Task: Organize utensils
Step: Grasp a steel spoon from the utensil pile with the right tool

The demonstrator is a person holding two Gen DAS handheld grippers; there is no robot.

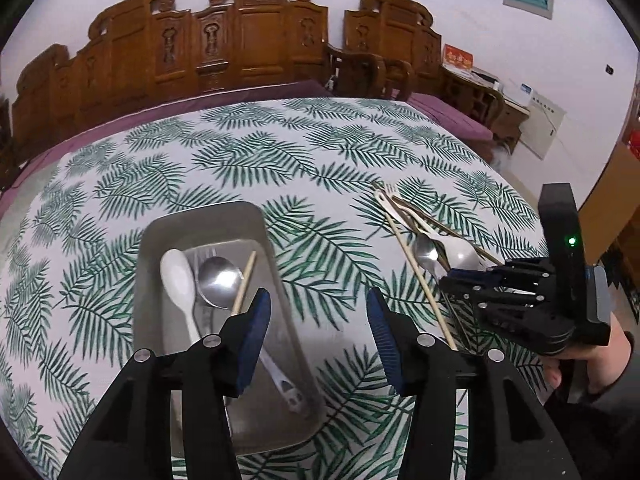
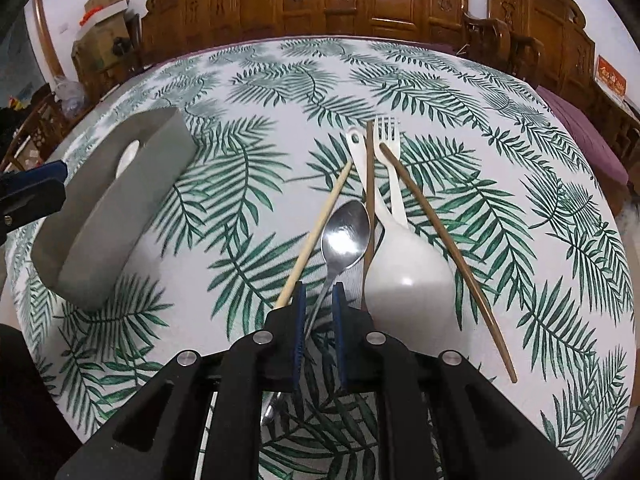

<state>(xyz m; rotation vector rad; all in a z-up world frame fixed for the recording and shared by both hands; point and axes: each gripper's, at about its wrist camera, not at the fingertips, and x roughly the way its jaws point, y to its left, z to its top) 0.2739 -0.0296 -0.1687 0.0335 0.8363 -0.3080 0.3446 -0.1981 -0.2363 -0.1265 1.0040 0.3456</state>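
Observation:
A grey metal tray (image 1: 208, 216) holds a white spoon (image 1: 178, 276), a metal spoon (image 1: 218, 280), a pale chopstick (image 1: 245, 282) and a fork. My left gripper (image 1: 318, 320) is open and empty above the tray's right side. My right gripper (image 2: 319, 308) straddles the handle of a metal spoon (image 2: 346, 234) on the table, jaws narrowly apart around it. Beside that spoon lie a pale chopstick (image 2: 316, 232), a white ladle spoon (image 2: 408, 276), a white fork (image 2: 386, 128) and two brown chopsticks (image 2: 444, 256). The tray also shows in the right wrist view (image 2: 120, 216).
The table wears a leaf-print cloth (image 1: 304, 152). Carved wooden chairs (image 1: 224, 36) stand behind the far edge. The right gripper's body (image 1: 532, 300) is at the right of the left wrist view.

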